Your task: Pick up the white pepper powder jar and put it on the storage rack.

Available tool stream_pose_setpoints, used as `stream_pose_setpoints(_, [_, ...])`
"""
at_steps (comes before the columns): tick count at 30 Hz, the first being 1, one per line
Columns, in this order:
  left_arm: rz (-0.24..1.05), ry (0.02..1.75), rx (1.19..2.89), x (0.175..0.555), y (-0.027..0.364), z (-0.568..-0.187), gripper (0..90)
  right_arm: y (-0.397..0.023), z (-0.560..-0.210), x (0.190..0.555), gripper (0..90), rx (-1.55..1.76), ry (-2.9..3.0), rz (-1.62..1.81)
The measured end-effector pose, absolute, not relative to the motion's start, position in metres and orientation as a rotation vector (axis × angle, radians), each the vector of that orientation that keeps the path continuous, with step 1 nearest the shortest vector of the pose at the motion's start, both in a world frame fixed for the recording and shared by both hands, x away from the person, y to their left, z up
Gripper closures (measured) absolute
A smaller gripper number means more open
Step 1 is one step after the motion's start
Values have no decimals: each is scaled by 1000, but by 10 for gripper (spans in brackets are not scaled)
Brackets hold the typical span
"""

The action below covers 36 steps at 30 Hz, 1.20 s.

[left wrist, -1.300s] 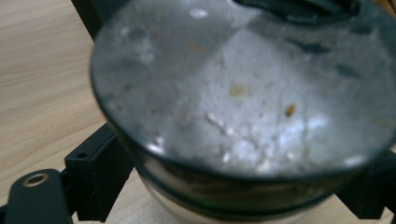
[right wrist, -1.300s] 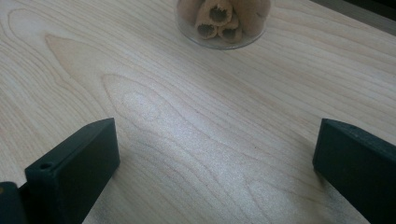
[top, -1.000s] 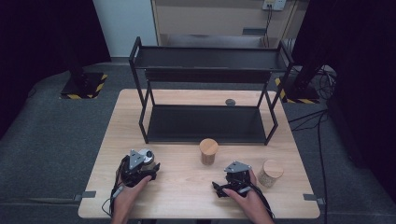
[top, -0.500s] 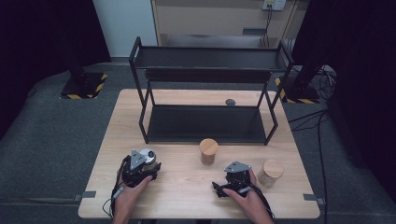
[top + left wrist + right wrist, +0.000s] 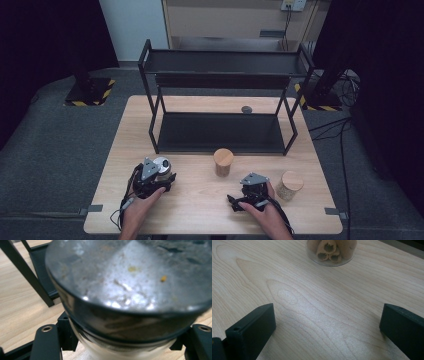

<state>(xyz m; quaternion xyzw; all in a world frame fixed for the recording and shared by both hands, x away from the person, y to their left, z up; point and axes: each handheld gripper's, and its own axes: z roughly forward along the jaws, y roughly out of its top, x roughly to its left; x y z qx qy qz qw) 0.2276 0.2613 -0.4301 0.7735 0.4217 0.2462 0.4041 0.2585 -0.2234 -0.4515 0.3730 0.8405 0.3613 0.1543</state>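
High view: the left gripper (image 5: 161,176) is clamping the upright glass jar with the round metal lid (image 5: 161,164) at the light wooden table's (image 5: 200,210) near-left, its jaws having just been closing.

Left gripper view: jaws are hugging the glass below the lid (jar standing vertical).

Right gripper view: the right gripper (image 5: 327,327) is gaping over bare wood.

Black two-tier rack (image 5: 220,95) at table's (image 5: 200,205) far half. Small dark disc (image 5: 246,109) behind it, right. Cork-lidded jar (image 5: 223,161) centre, another (image 5: 290,185) near right edge.
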Motion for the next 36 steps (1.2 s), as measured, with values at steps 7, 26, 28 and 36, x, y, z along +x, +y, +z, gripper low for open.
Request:
stream_pose_setpoints(7, [610,1037,1966,233,261,-429,287,-223,-452,258,4,1069,2409,1036])
stream_pose_setpoints(26, [575,969,1983,251,252,-430,287,-223,-451,258,4,1070,2409,1035])
stream_pose_setpoints(28, [570,964,1984,253,251,-430,287,-223,-451,258,4,1069,2409,1035])
stream_pose_setpoints(36, [560,943,1996,259,248,-430,287,-223,-452,258,4,1068,2409,1035])
